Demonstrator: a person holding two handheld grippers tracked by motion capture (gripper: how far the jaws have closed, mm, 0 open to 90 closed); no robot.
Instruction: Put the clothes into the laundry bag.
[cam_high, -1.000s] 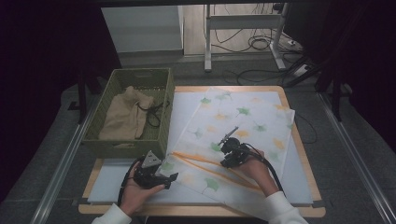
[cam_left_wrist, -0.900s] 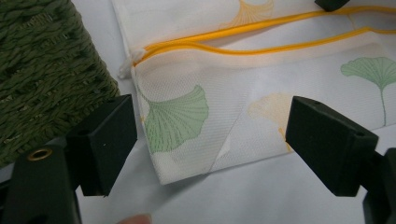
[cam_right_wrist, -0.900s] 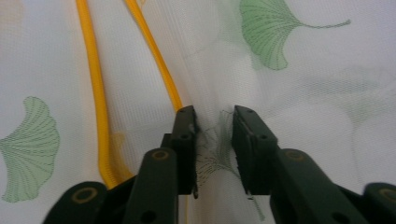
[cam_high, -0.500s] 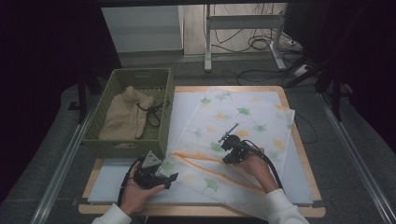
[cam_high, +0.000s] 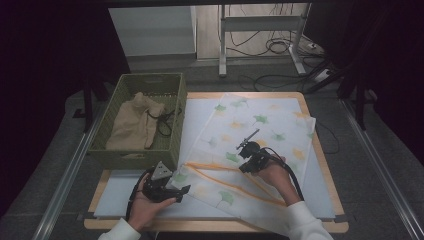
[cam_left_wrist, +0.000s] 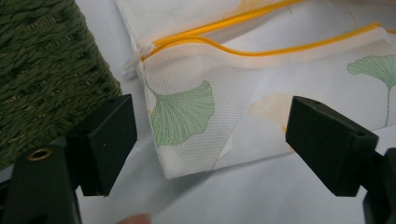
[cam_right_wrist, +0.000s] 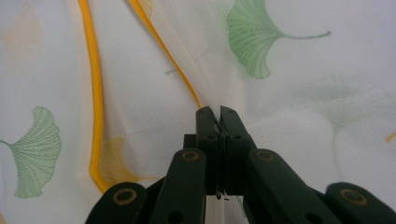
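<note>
1 mesh laundry bag (cam_high: 252, 150) with ginkgo print lies flat on the white table mat (cam_high: 320, 180), long axis running from 7 o'clock to 1 o'clock in the high view. 2 grippers work it. The right gripper (cam_high: 245, 161) sits mid-bag, jaws just finished closing, pinched shut on a fold of mesh right at the orange zipper (cam_right_wrist: 161, 46), which runs off toward 11 o'clock in the right gripper view. The left gripper (cam_high: 181, 189) hovers at the bag's near-left corner (cam_left_wrist: 187, 154), jaws wide apart, nothing held; the corner lies dead ahead at 12 o'clock between them, not touched. The left is nearer that corner and the zipper's end (cam_left_wrist: 140, 51), so that hand likely pins next. 1 green woven basket (cam_high: 175, 145) sits at 10 o'clock of the bag, touching its edge, with 1 tan cloth pouch (cam_high: 132, 122) inside.
</note>
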